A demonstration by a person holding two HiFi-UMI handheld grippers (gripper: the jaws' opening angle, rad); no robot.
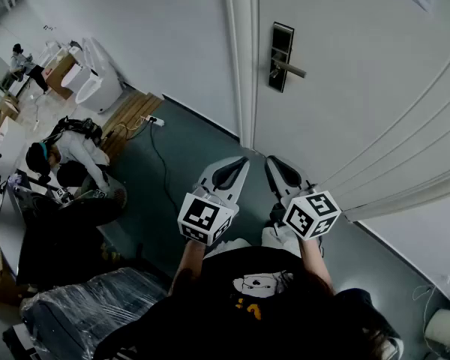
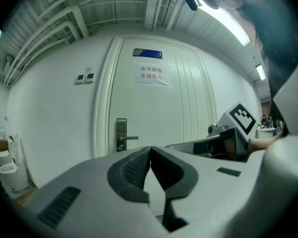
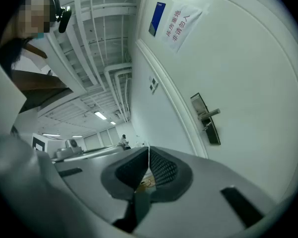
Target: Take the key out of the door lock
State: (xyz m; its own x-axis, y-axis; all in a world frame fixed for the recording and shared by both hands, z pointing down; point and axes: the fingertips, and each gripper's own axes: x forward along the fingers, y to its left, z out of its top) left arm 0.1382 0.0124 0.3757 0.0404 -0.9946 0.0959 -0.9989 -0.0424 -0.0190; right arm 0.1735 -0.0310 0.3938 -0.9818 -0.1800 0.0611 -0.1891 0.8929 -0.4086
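Note:
The white door carries a dark lock plate with a metal lever handle. The same lock plate shows in the left gripper view, and the lock plate lies ahead of the right gripper. A small bit juts out under the handle; it is too small to tell as a key. My left gripper is shut and holds nothing. Beside it my right gripper is shut and holds nothing. Both hang well short of the door, below the lock.
A person crouches at the left by a dark bag. White ceramic fixtures and wooden boards stand along the wall, with a power strip and cable on the floor. A plastic-wrapped bundle lies at lower left. A paper sign hangs on the door.

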